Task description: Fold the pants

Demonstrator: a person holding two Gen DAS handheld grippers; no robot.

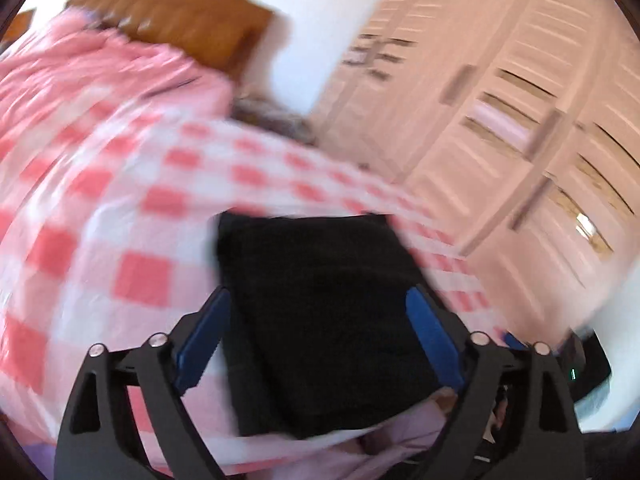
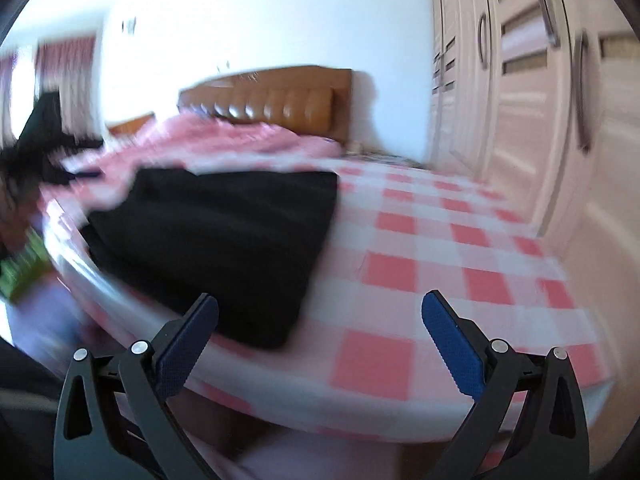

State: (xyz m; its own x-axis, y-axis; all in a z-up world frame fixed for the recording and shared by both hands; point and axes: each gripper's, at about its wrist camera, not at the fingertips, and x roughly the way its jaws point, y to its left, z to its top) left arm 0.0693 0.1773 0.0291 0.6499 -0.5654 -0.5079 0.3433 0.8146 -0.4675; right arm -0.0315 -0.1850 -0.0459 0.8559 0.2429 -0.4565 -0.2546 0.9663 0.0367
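Your folded black pants (image 1: 320,312) lie as a flat rectangle near the bed's (image 1: 132,208) near edge, on the pink-and-white checked sheet (image 2: 452,248). Your left gripper (image 1: 320,316) hangs above them, fingers wide. Your right gripper (image 2: 320,320), fingers also wide, holds nothing, with the pants to its left.

no readable text, labels or numbers
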